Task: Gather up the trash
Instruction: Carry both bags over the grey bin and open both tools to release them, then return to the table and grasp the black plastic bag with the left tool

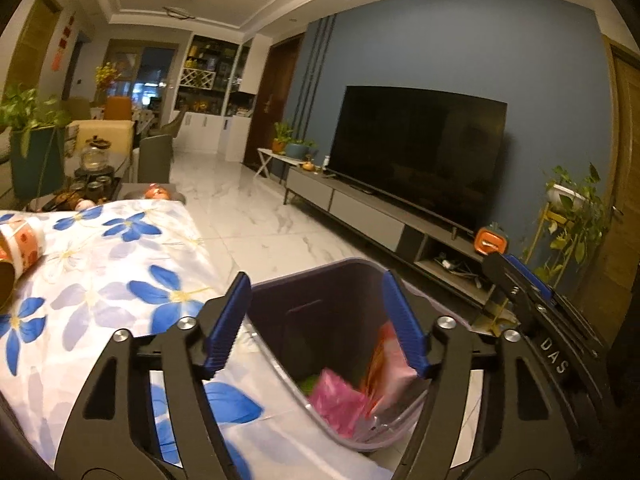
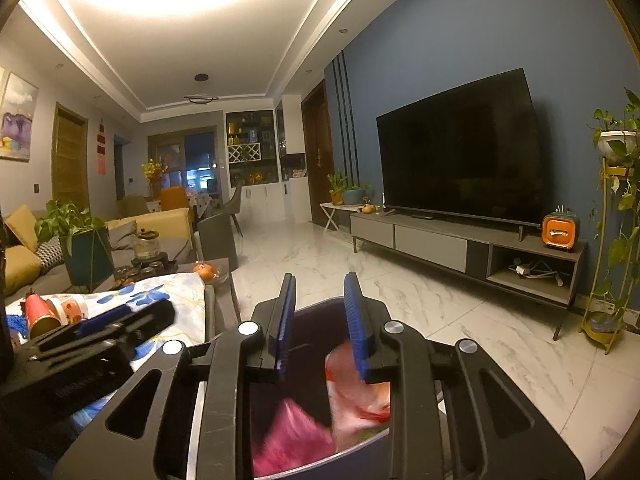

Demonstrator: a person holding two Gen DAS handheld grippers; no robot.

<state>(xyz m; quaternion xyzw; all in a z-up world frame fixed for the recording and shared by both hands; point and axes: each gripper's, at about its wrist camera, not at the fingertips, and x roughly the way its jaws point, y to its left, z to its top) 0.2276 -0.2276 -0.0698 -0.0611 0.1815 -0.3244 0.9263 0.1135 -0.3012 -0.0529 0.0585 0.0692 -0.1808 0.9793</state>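
Left wrist view first: the left gripper (image 1: 316, 320) hangs over the purple bin (image 1: 320, 292) at bottom centre, its blue fingers spread wide with nothing between them. Inside the bin, lower centre-right, lie a pink wrapper (image 1: 340, 400) and an orange-and-pink packet (image 1: 384, 364). At the left edge, on the flowered tablecloth (image 1: 120, 264), rest a paper cup (image 1: 26, 240) and what looks like a tube beside it. The right gripper (image 1: 520, 280) pokes in at the right.

Right wrist view: the right gripper (image 2: 320, 320) is also poised above the bin (image 2: 312, 312), jaws parted and gripping nothing; the orange-and-pink packet (image 2: 352, 384) sits just below its right finger, blurred, beside the pink wrapper (image 2: 292, 432). At middle left stand a red tube (image 2: 38, 316) and the cup (image 2: 74, 306) on the tablecloth (image 2: 168, 292), behind the left gripper (image 2: 112, 320).

My guess is a drop into the bin is finishing. Next, one gripper should swing back left to the cloth, straddle the cup or tube, and close gently, since both look light and liable to roll.
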